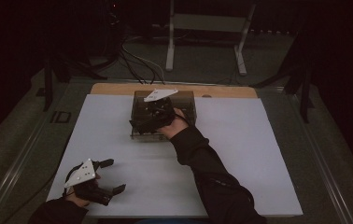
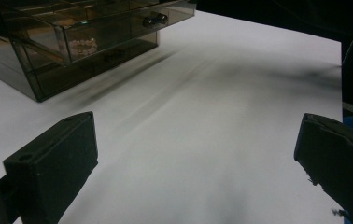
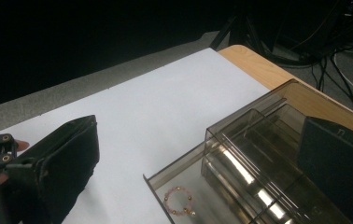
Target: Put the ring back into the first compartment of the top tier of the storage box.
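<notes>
A smoky clear drawer box point(image 1: 184, 103) stands at the far middle of the white board. My right gripper point(image 1: 143, 122) hovers over its left front, a gloved hand behind it. In the right gripper view its gripper point(image 3: 198, 161) is open, the two black jaws wide apart above the box point(image 3: 258, 154). Below them a pulled-out drawer holds a pink bead bracelet point(image 3: 179, 200). My left gripper point(image 1: 114, 176) rests near the board's front left corner, open and holding nothing. In the left gripper view its gripper point(image 2: 195, 163) faces the box point(image 2: 48, 60), with the bracelet point(image 2: 83, 45) behind the drawer front and its knob point(image 2: 155, 19).
The white board point(image 1: 240, 154) lies on a wooden table whose edge point(image 1: 118, 87) shows at the back. Past the table, a white stand's legs point(image 1: 170, 46) and several cables point(image 1: 137, 65) sit on the dark floor.
</notes>
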Demonstrator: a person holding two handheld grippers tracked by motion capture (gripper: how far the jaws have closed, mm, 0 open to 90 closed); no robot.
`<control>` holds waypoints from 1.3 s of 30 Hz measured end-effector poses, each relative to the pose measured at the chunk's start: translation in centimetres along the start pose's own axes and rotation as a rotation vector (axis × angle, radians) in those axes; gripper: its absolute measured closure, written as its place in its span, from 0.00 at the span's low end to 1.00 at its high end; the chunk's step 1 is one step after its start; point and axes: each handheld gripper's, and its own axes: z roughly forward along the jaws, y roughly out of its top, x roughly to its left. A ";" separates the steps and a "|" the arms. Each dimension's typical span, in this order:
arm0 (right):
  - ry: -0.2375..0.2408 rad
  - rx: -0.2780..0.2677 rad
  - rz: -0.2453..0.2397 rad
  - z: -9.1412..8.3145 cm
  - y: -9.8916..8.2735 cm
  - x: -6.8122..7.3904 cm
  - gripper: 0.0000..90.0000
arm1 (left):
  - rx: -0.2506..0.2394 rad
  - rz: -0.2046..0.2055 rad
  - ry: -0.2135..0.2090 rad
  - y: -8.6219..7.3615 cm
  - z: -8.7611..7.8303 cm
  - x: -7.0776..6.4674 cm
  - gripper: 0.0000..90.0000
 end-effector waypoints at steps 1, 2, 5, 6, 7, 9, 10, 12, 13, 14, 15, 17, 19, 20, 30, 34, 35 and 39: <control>-0.001 0.000 0.005 -0.1 -0.1 -0.1 0.00 | 0.000 -0.001 0.004 0.0 -0.1 0.0 0.01; 0.000 0.004 0.005 -0.1 -0.1 -0.1 0.00 | 0.000 -0.002 0.006 0.0 -0.1 0.1 0.01; 0.002 0.007 0.001 -0.3 -0.3 -0.2 0.00 | 0.001 -0.007 0.008 -0.1 0.0 0.1 0.01; 0.004 0.008 -0.001 -0.4 -0.3 -0.2 0.00 | 0.003 -0.007 0.008 -0.1 0.0 0.1 0.01; 0.006 0.010 0.001 -0.5 -0.4 -0.3 0.00 | 0.004 -0.007 0.009 -0.1 0.0 0.1 0.01; 0.008 0.012 0.002 -0.6 -0.5 -0.4 0.00 | 0.005 -0.008 0.008 -0.1 0.0 0.1 0.01; 0.007 0.011 0.000 -0.7 -0.6 -0.6 0.00 | 0.005 -0.008 0.008 -0.1 0.0 0.1 0.01; 0.007 0.015 0.003 -0.9 -0.8 -0.7 0.00 | 0.003 -0.008 0.009 -0.1 -0.1 0.2 0.01; 0.004 0.017 0.002 -1.0 -0.9 -0.8 0.00 | 0.004 -0.008 0.009 -0.2 -0.1 0.2 0.01; 0.001 0.018 0.001 -1.1 -1.0 -0.9 0.00 | 0.004 -0.008 0.008 -0.2 -0.1 0.1 0.01; 0.000 0.017 0.002 -1.2 -1.2 -1.0 0.00 | 0.004 -0.009 0.006 -0.2 -0.1 0.1 0.01; -0.002 0.017 0.002 -1.6 -1.4 -1.2 0.00 | 0.004 -0.004 0.007 -0.2 -0.2 0.1 0.01; -0.005 0.018 0.001 -2.0 -1.6 -1.4 0.00 | 0.003 -0.003 0.009 -0.2 -0.3 0.0 0.01; -0.009 0.019 -0.001 -2.2 -1.7 -1.4 0.00 | 0.001 -0.005 0.010 -0.2 -0.3 0.0 0.01; -0.029 0.002 0.005 -4.8 -2.7 -2.1 0.00 | 0.004 -0.004 0.015 -0.3 -0.5 0.0 0.01; -0.039 0.008 0.004 -5.7 -3.5 -2.4 0.00 | 0.004 -0.004 0.016 -0.3 -0.5 0.0 0.01; -0.043 0.011 0.001 -6.0 -3.7 -2.4 0.00 | 0.004 -0.005 0.017 -0.3 -0.5 0.0 0.01; -0.053 0.018 0.006 -7.0 -4.9 -2.8 0.00 | 0.007 -0.005 0.019 -0.3 -0.5 0.0 0.01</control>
